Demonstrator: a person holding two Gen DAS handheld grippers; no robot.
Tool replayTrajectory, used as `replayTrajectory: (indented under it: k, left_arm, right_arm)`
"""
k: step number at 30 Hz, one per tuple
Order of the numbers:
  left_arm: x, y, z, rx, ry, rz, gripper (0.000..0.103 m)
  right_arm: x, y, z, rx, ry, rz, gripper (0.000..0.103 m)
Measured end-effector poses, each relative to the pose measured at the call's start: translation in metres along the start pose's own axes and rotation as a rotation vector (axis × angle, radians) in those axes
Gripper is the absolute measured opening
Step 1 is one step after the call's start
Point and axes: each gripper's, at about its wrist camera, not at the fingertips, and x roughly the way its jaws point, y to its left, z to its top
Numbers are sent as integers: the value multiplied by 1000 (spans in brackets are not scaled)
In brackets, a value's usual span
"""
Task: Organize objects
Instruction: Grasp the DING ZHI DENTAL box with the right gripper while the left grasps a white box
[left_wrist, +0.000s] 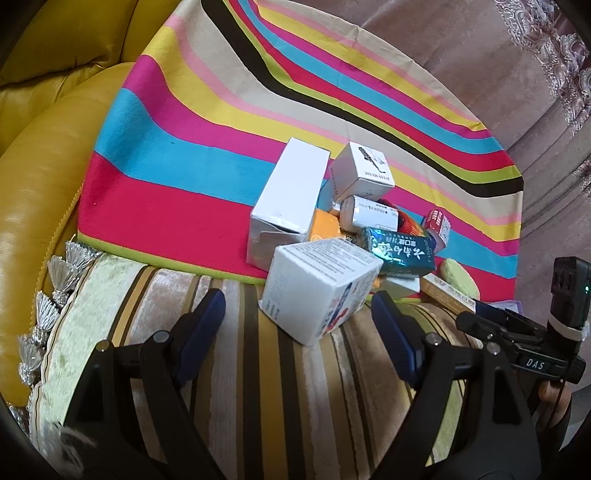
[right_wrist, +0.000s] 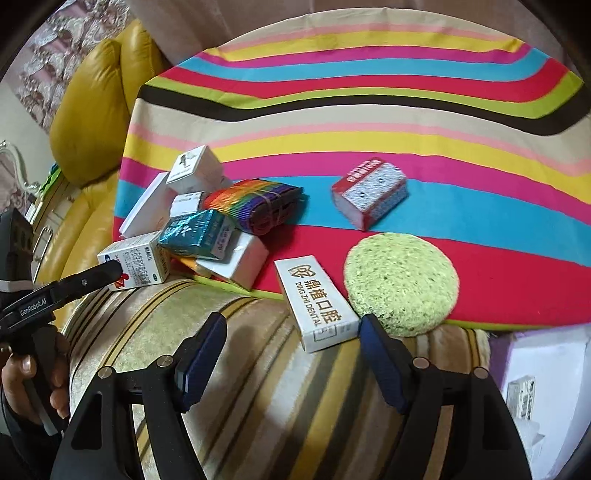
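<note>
A pile of small boxes lies on a rainbow-striped cloth (left_wrist: 192, 173). In the left wrist view my left gripper (left_wrist: 297, 319) is open and empty, its fingers either side of a white medicine box (left_wrist: 317, 280). Behind it lie a teal box (left_wrist: 400, 249), a tall white box (left_wrist: 288, 199) and a white cube box (left_wrist: 364, 171). In the right wrist view my right gripper (right_wrist: 293, 347) is open and empty, just before a white "Ding Zhi Dental" box (right_wrist: 316, 301). A round green sponge (right_wrist: 400, 282), a red-and-white box (right_wrist: 369, 192) and a rainbow bundle (right_wrist: 258, 203) lie nearby.
A striped velvet cushion (left_wrist: 229, 369) lies under both grippers. A yellow leather sofa (left_wrist: 40, 177) rises on the left. A purple-white container (right_wrist: 543, 373) sits at the lower right of the right wrist view. The right gripper also shows in the left wrist view (left_wrist: 517, 332).
</note>
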Motion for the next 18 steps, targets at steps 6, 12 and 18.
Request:
replayTrajectory:
  k: [6,12,18]
  left_arm:
    - [-2,-3,-1,24,-5,-18,84]
    - [-1,-7,0,48,-9,-31,84]
    - [7,-4,8,60,12,-49,84]
  right_arm:
    - [10,9,9,-41,13,16,73]
    - [26,22,18,-87,42,10,62]
    - [40,33,23,-129,76,-4,52]
